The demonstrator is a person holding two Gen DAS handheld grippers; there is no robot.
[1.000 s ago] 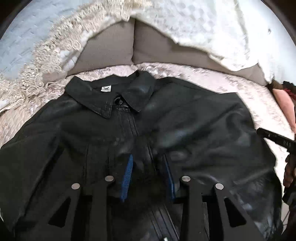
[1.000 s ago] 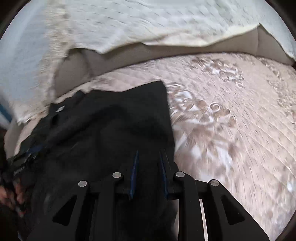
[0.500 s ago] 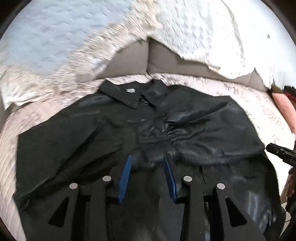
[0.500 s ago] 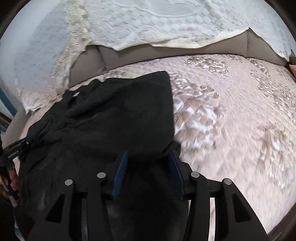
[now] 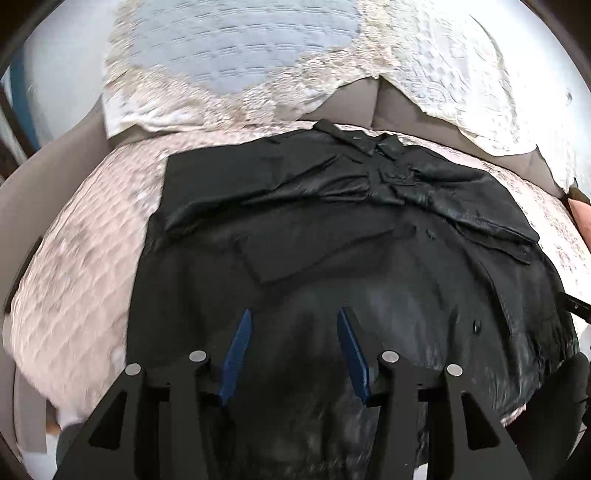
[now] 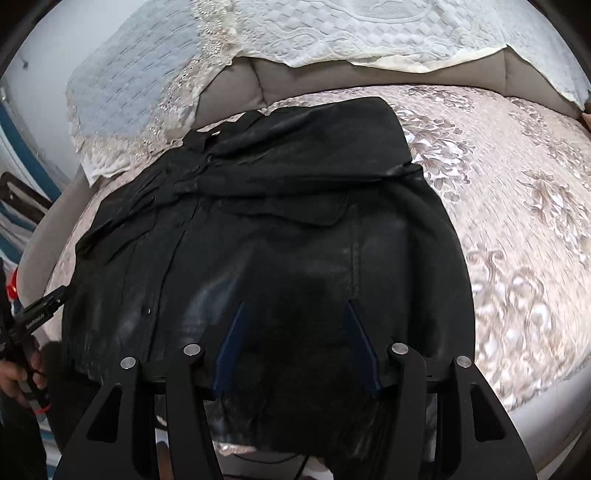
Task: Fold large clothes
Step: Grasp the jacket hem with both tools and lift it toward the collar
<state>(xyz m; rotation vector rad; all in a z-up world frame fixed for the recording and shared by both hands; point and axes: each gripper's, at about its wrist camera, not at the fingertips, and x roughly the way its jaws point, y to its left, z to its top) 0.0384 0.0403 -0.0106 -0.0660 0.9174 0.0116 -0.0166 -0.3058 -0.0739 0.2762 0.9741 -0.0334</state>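
A: Looking past the left claw (image 5: 293,328) at the bottom of the frame first: blue pads (image 5: 236,358) spreading apart, released, pressing on nothing, only dark cloth showing in the gap behind them.

B: Seeing the same with the right claw (image 6: 295,321): opening, released, gripping nothing, blue pads (image 6: 364,347) framing black leather.

A: Spreading across the middle of both frames, the black jacket (image 5: 332,236), lying flat on the patterned bedspread (image 6: 517,206). Sleeves (image 5: 480,206) lying folded inward across the chest.

B: Lying at the far end of the jacket, toward the upper centre, the collar (image 5: 354,142).

A: Showing at the right edge of the left view, the tip of the other claw. At the lower left of the right view, a hand (image 6: 16,376) gripping its handle.

B: Farther back, hanging over the grey headboard (image 6: 288,83) along the top, a white lace cover (image 6: 332,29).
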